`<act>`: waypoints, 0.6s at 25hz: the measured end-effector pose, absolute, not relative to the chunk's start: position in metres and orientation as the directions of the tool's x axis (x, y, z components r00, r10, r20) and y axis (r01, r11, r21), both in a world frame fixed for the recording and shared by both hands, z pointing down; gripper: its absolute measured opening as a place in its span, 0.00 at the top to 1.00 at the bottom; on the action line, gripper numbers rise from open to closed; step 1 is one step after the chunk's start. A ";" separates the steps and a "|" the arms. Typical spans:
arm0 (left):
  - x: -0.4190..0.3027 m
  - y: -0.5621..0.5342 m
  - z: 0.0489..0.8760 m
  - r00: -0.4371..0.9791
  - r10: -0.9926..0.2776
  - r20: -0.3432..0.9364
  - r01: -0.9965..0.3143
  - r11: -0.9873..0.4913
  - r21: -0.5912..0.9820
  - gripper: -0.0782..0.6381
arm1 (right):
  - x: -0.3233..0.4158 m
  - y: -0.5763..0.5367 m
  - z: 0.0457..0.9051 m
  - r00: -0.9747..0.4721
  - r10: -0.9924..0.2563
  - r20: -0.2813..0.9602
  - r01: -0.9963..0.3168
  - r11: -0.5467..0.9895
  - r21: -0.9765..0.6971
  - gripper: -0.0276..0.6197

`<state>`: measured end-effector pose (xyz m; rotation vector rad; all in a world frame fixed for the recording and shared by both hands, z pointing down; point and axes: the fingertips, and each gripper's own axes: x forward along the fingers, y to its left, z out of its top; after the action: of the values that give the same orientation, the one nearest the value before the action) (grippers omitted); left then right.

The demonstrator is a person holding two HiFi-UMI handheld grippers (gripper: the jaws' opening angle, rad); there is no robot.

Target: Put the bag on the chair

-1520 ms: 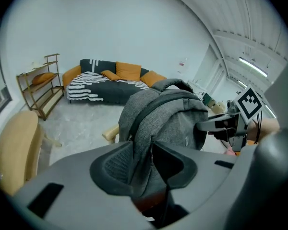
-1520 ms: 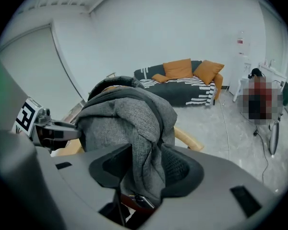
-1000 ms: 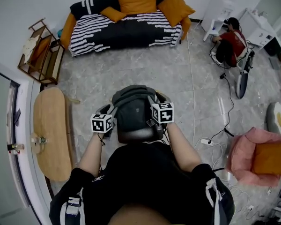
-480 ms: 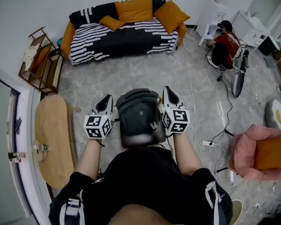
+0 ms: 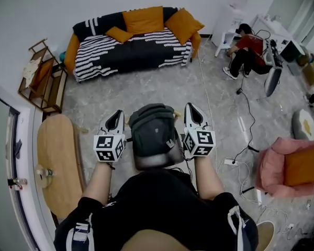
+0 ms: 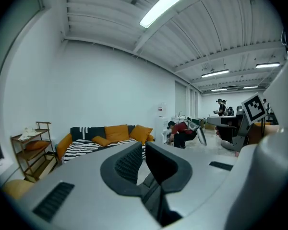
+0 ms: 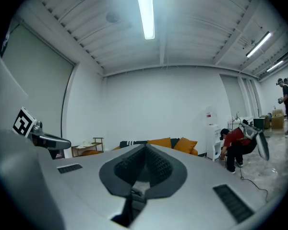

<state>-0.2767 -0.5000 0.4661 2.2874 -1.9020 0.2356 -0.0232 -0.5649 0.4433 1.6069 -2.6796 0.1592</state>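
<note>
In the head view a dark grey backpack [image 5: 153, 132] rests on the dark seat of a chair [image 5: 153, 164] right in front of me. My left gripper [image 5: 116, 117] lies just left of the bag, apart from it, jaws shut and empty. On the bag's right side my right gripper [image 5: 192, 110] is likewise shut with nothing in it. Both point forward and up, away from the bag. The left gripper view shows its pads [image 6: 132, 159] closed together, and the right gripper view shows its pads [image 7: 156, 164] closed too. Neither gripper view shows the bag.
A black-and-white striped sofa [image 5: 131, 54] with orange cushions stands by the far wall. An oval wooden table [image 5: 56, 158] is close on the left, a wooden shelf [image 5: 42, 77] behind it. A pink armchair [image 5: 288, 169], floor cables [image 5: 235, 158] and a crouching person [image 5: 247, 48] are to the right.
Both grippers have come off the bag's sides and moved outward and forward beside it. The bag stays on the chair.
</note>
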 end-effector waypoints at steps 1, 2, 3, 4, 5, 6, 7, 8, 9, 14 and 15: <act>-0.277 -0.498 0.467 0.181 -0.958 0.223 -0.983 -0.181 0.022 0.84 | -0.023 -0.562 0.443 -0.469 -0.881 0.063 -0.882 0.463 -0.083 0.94; -0.277 -0.496 0.467 0.182 -0.957 0.224 -0.983 -0.182 0.023 0.84 | -0.023 -0.560 0.443 -0.466 -0.883 0.061 -0.884 0.461 -0.083 0.94; -0.278 -0.494 0.466 0.183 -0.957 0.225 -0.983 -0.183 0.022 0.84 | -0.024 -0.558 0.442 -0.463 -0.884 0.060 -0.885 0.458 -0.082 0.94; -0.279 -0.494 0.465 0.185 -0.957 0.224 -0.982 -0.185 0.018 0.84 | -0.025 -0.557 0.442 -0.460 -0.886 0.058 -0.887 0.455 -0.081 0.94; -0.280 -0.493 0.464 0.187 -0.957 0.224 -0.982 -0.189 0.013 0.84 | -0.025 -0.555 0.441 -0.456 -0.888 0.057 -0.889 0.451 -0.080 0.94; -0.281 -0.492 0.463 0.189 -0.956 0.223 -0.981 -0.192 0.007 0.84 | -0.026 -0.554 0.440 -0.452 -0.890 0.058 -0.891 0.447 -0.079 0.94; -0.281 -0.490 0.463 0.192 -0.956 0.223 -0.980 -0.197 0.004 0.84 | -0.026 -0.551 0.441 -0.448 -0.892 0.060 -0.893 0.443 -0.079 0.94; -0.280 -0.487 0.463 0.197 -0.955 0.221 -0.980 -0.201 0.004 0.84 | -0.027 -0.549 0.442 -0.445 -0.893 0.063 -0.895 0.440 -0.079 0.94; -0.279 -0.485 0.463 0.203 -0.954 0.219 -0.978 -0.207 0.008 0.84 | -0.027 -0.546 0.443 -0.443 -0.894 0.066 -0.896 0.438 -0.078 0.94; -0.273 -0.481 0.470 0.219 -0.949 0.226 -0.975 -0.218 0.032 0.84 | -0.026 -0.537 0.453 -0.439 -0.894 0.086 -0.898 0.434 -0.069 0.94; -0.272 -0.481 0.472 0.221 -0.948 0.229 -0.975 -0.220 0.032 0.84 | -0.025 -0.536 0.456 -0.438 -0.894 0.090 -0.898 0.434 -0.069 0.94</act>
<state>-0.2715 -0.4807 0.4724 2.3178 -1.8461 0.2392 -0.0252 -0.5361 0.4557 1.6430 -2.6260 0.1649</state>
